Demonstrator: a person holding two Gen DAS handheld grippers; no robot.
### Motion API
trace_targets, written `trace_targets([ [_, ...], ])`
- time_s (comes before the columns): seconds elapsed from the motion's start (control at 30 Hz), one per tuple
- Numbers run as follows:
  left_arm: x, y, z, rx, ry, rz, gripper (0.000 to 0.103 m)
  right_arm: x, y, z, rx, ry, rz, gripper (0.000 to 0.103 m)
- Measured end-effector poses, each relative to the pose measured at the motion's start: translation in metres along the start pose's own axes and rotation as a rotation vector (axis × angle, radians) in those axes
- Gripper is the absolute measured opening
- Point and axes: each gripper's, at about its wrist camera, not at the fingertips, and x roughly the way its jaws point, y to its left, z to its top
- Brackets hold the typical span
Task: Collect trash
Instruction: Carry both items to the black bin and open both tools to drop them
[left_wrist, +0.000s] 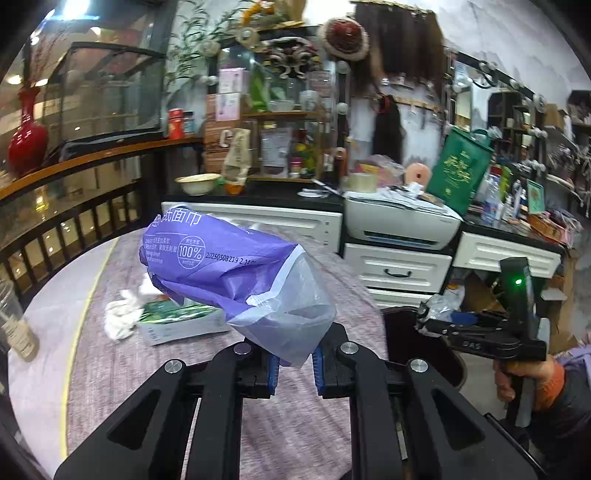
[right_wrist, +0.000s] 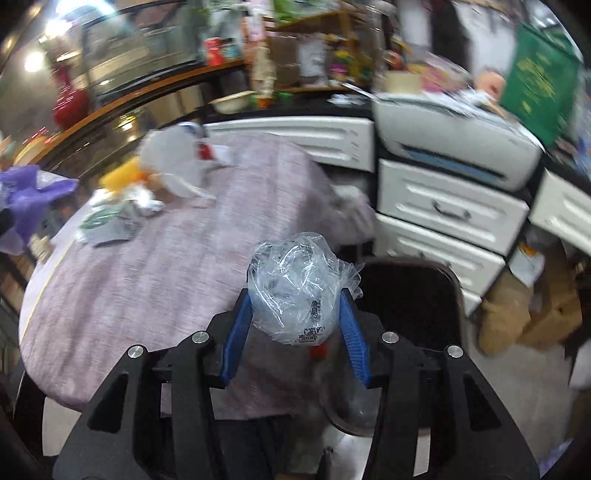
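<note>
My left gripper (left_wrist: 294, 363) is shut on the clear end of a purple tissue wrapper (left_wrist: 229, 266), which sticks up and away over the table. In the right wrist view my right gripper (right_wrist: 295, 314) is shut on a crumpled clear plastic bag (right_wrist: 295, 291), held near the table's right edge beside a dark bin (right_wrist: 410, 295). The right gripper (left_wrist: 428, 325), seen from the left wrist, carries that plastic over the bin (left_wrist: 410, 332). The purple wrapper (right_wrist: 29, 192) shows at the far left of the right wrist view.
A round table with a mauve cloth (left_wrist: 295, 424) holds a green-and-white box (left_wrist: 181, 321), crumpled white tissue (left_wrist: 120, 317), and a plastic cup (left_wrist: 14, 325). White drawers (left_wrist: 399, 273) and a printer (left_wrist: 399, 221) stand behind. More litter (right_wrist: 147, 192) lies at the table's far side.
</note>
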Motion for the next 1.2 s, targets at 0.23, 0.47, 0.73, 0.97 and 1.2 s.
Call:
trace_targets([
  [0.23,0.033,-0.063,-0.003,0.063,0.036,-0.156,0.014,0.038,-0.046,-0.030,0.079,0.091,-0.112,0.048],
  [0.47,0.069,-0.124,-0.013,0.135,0.115,-0.277,0.014,0.081,-0.085,-0.060,0.172,0.190,-0.141,0.049],
  [0.73,0.111,-0.165,-0.033,0.173,0.236,-0.359,0.014,0.086,-0.109,-0.083,0.250,0.195,-0.187,0.066],
  [0.97,0.149,-0.191,-0.048,0.179,0.338,-0.391,0.014,0.045,-0.146,-0.089,0.320,0.121,-0.304,0.068],
  [1.2,0.182,-0.213,-0.065,0.207,0.430,-0.383,0.014,0.009,-0.186,-0.114,0.417,0.097,-0.380,0.069],
])
